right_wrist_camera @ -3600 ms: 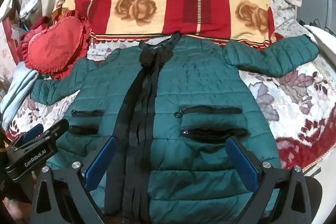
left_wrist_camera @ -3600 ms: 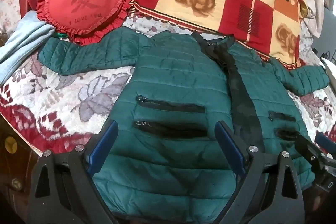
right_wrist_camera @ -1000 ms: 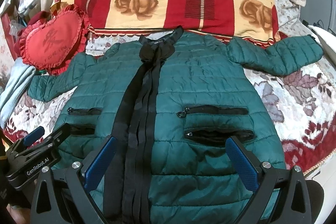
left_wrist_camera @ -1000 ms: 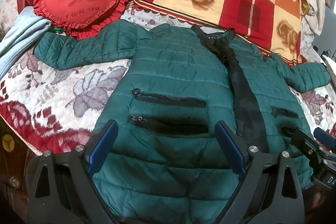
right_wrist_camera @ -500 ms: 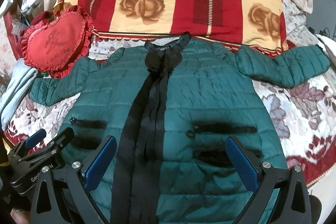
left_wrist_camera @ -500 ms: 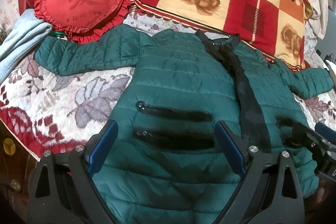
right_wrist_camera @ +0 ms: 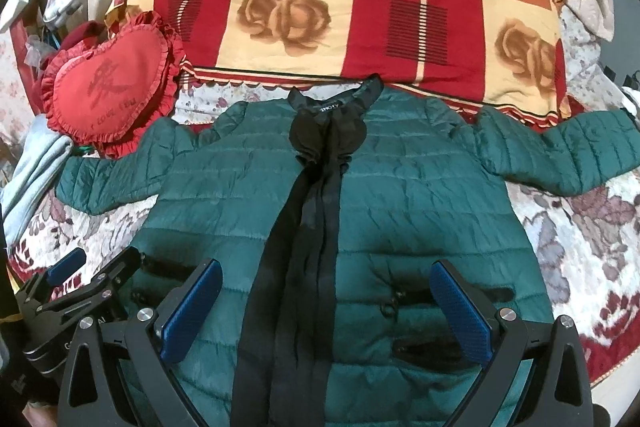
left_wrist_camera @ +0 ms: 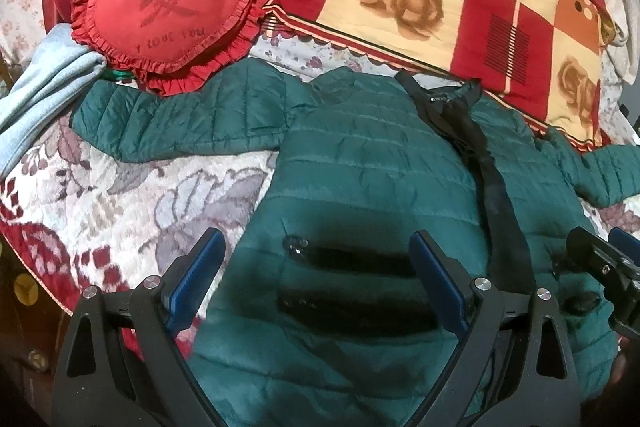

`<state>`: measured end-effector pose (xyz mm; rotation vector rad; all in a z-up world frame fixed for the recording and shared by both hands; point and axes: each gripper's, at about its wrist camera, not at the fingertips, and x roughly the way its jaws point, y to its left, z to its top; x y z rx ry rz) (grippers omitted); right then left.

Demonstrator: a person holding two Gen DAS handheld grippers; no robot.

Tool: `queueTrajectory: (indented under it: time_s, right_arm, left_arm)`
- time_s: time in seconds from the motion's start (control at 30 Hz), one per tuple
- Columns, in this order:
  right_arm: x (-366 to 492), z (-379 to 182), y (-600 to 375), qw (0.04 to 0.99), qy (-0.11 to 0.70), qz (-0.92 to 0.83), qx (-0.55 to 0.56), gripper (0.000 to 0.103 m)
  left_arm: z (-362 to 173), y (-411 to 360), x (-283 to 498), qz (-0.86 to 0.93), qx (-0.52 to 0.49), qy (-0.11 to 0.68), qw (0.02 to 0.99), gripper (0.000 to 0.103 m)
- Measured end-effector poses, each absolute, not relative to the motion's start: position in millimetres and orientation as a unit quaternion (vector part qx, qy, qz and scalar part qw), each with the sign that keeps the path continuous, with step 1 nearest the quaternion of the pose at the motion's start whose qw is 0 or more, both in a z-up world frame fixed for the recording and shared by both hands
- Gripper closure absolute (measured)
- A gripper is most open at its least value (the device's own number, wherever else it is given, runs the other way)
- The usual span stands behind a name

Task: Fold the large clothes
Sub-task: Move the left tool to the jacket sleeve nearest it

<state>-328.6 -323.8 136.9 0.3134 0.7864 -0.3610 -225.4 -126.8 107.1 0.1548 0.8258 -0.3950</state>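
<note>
Where both sleeves spread, one jacket, four pockets.

Green quilted jacket spread flat on a floral bedspread

Its sleeves reach out left and right, a black placket running down the middle. The right gripper hovers over the near hem, blue pads wide apart; the left gripper shows near left. A heart cushion and checked pillow lie far.
</note>
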Motion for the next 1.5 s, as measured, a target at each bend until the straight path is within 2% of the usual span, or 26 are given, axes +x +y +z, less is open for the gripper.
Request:
queueTrajectory:
  time_s: [0.57, 1.5]
  right_arm:
    - [-265, 141, -340, 0.895, 0.379, -0.177, 0.154, 0.000]
    - [-195, 94, -371, 0.873, 0.412, -0.191, 0.177, 0.000]
  left_arm:
    - [113, -129, -164, -0.160, 0.070, 0.393, 0.903, 0.009]
    - [92, -126, -87, -0.106, 0.084, 0.404, 0.905, 0.009]
